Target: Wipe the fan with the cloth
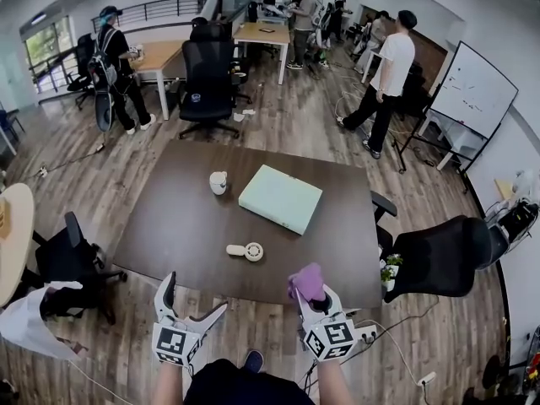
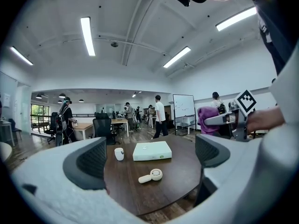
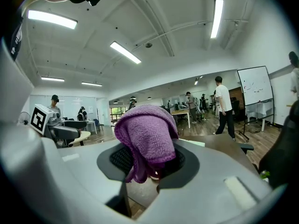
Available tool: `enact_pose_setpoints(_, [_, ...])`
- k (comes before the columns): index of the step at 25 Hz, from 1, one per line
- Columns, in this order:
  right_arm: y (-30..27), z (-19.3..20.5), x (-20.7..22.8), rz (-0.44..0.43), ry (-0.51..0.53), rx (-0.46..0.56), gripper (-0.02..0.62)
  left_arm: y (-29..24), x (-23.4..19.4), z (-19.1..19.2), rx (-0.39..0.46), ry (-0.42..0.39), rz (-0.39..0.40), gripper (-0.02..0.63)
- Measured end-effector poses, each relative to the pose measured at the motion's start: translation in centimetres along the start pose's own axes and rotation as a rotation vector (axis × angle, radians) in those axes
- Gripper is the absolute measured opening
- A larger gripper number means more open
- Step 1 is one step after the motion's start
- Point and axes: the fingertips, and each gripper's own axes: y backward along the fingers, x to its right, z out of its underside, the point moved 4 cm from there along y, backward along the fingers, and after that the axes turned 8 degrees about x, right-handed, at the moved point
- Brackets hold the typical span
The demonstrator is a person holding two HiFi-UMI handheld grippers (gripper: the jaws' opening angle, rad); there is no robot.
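The fan point(image 1: 247, 251) is best steadied by the open left gripper point(image 1: 195, 299) and wiped with the cloth point(image 1: 307, 278) clamped in the right gripper point(image 1: 315, 299).

Bare table point(image 1: 169, 226) is left on both sides of the fan point(image 1: 247, 251), which lies close to the near edge. Farther in, the way is narrowed by a cup point(image 1: 218, 182) and a box point(image 1: 280, 198). The right edge is crowded by a chair point(image 1: 439, 256).
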Motion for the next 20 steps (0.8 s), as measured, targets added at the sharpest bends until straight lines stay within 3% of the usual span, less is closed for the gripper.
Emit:
enact_pose_setpoints(11, [-4.0, 0.9, 0.6, 0.028, -0.001, -0.017, 0.138, -3.7, -3.1, 1.6, -0.016, 0.004, 0.055, 0.58])
enact_pose_setpoints(20, [-11.7, 0.8, 0.8, 0.1, 0.022, -0.01, 0.138, -9.0, -11.0, 2.3, 0.003, 0.004, 0.079, 0.58])
